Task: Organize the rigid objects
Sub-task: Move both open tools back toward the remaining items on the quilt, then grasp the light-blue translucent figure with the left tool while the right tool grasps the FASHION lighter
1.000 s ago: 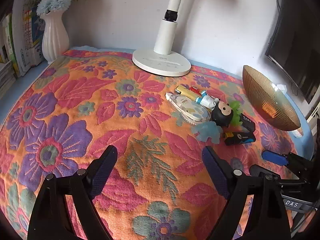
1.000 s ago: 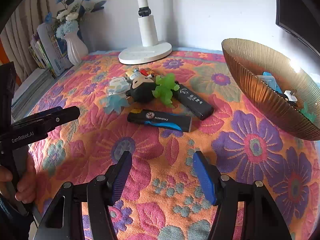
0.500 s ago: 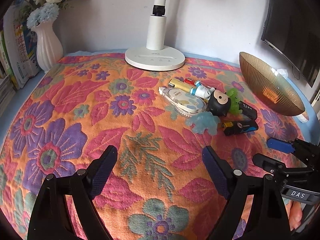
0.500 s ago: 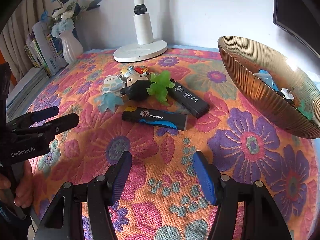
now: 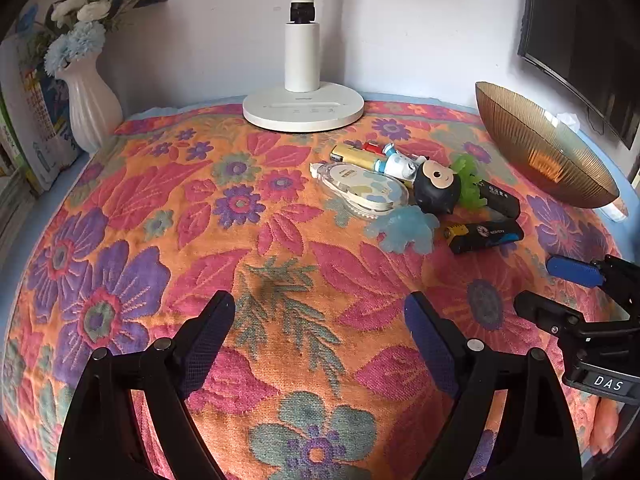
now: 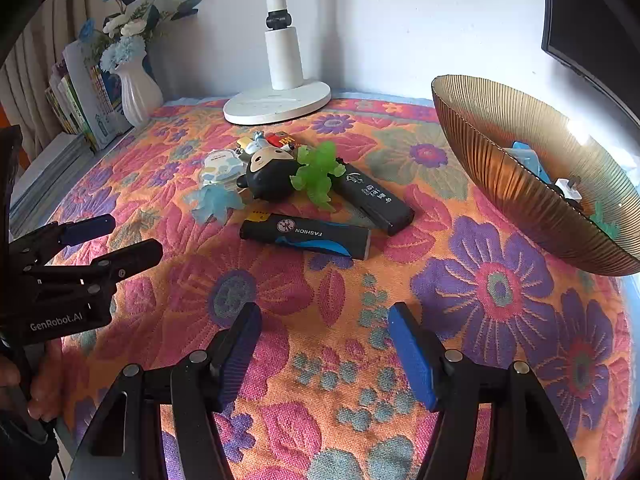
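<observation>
On a floral woven cloth point(image 6: 500, 288) in orange, pink and purple, a small heap of rigid objects lies near the middle, in front of the round white base of a lamp point(image 6: 278, 104). Nearest is a black lighter with a blue wave and the word FASHION point(image 6: 306, 235); just beyond it, angled, lies a plain black lighter with white characters point(image 6: 376, 198). A translucent green figure point(image 6: 318, 174) leans against a black round-headed doll point(image 6: 268, 176), with a pale blue translucent figure point(image 6: 216, 202) and a clear correction-tape dispenser point(image 5: 362, 188) to their left. A ribbed golden glass bowl point(image 6: 492, 168) stands tilted at the right, holding a few small items. The right gripper point(image 6: 324, 344) hovers over bare cloth, its jaws opening with nothing between them. The left gripper point(image 5: 320, 332) is spread wide and empty.
</observation>
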